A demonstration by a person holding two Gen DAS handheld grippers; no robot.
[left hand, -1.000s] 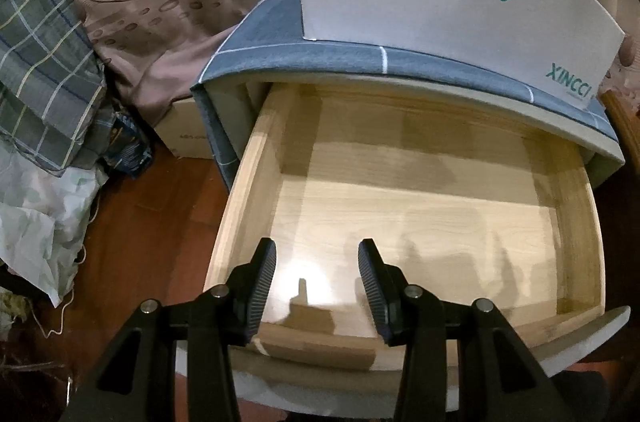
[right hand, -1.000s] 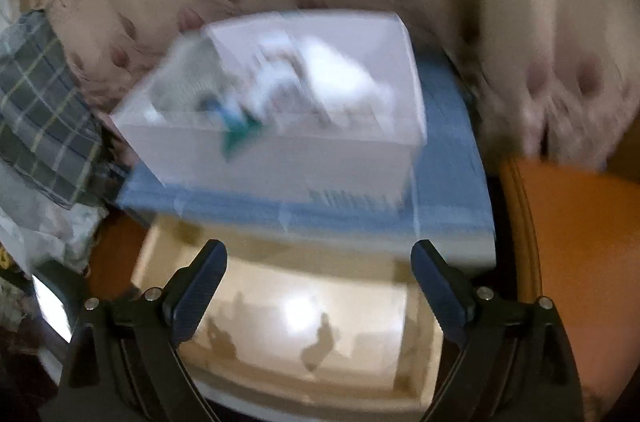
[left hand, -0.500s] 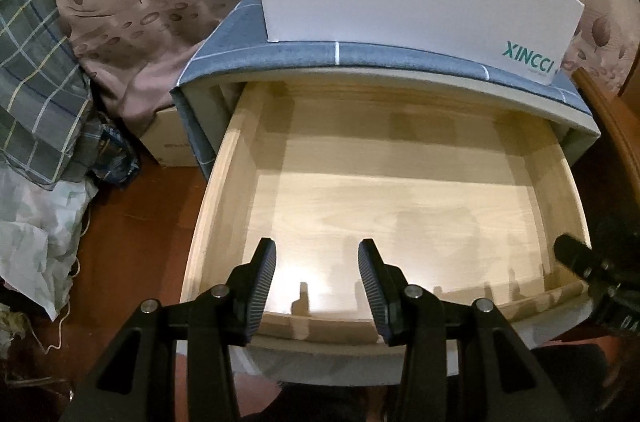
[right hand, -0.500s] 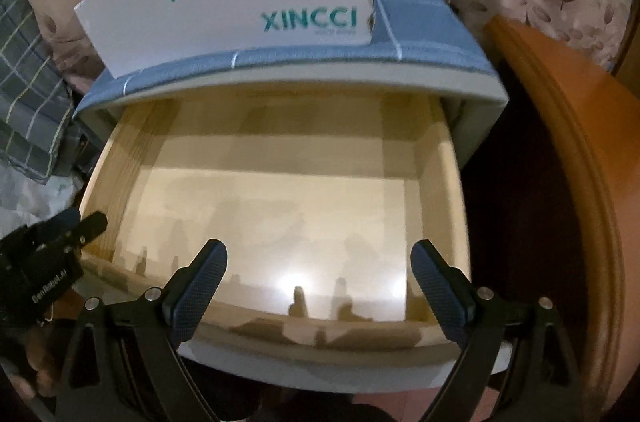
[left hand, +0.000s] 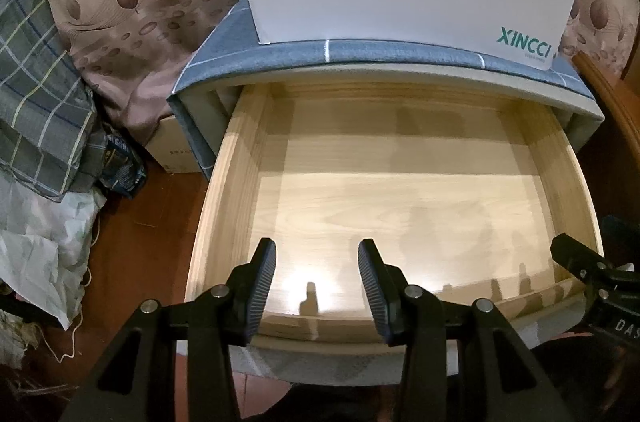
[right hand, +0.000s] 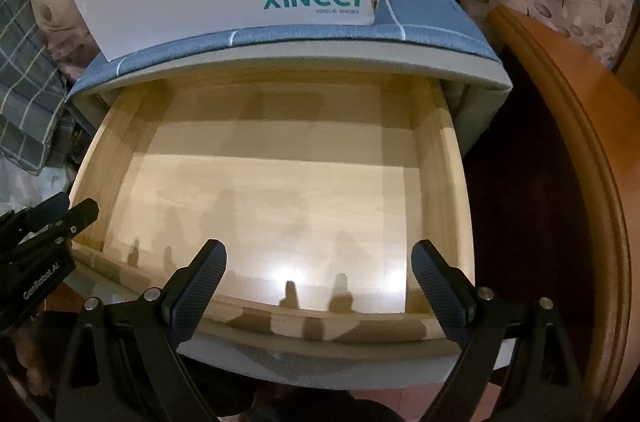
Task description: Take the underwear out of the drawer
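Underwear isn't anywhere in either view, so its direction can't be told; the wooden drawer [left hand: 400,206] is pulled out toward the cameras, showing only bare boards. Right gripper [right hand: 318,278] hangs wide open over it, left gripper [left hand: 316,278] about half open, both holding nothing.

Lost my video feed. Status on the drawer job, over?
Left tool open, right tool open wide, both holding nothing. Pale wooden drawer pulled out, no underwear visible inside. Nothing in the way.
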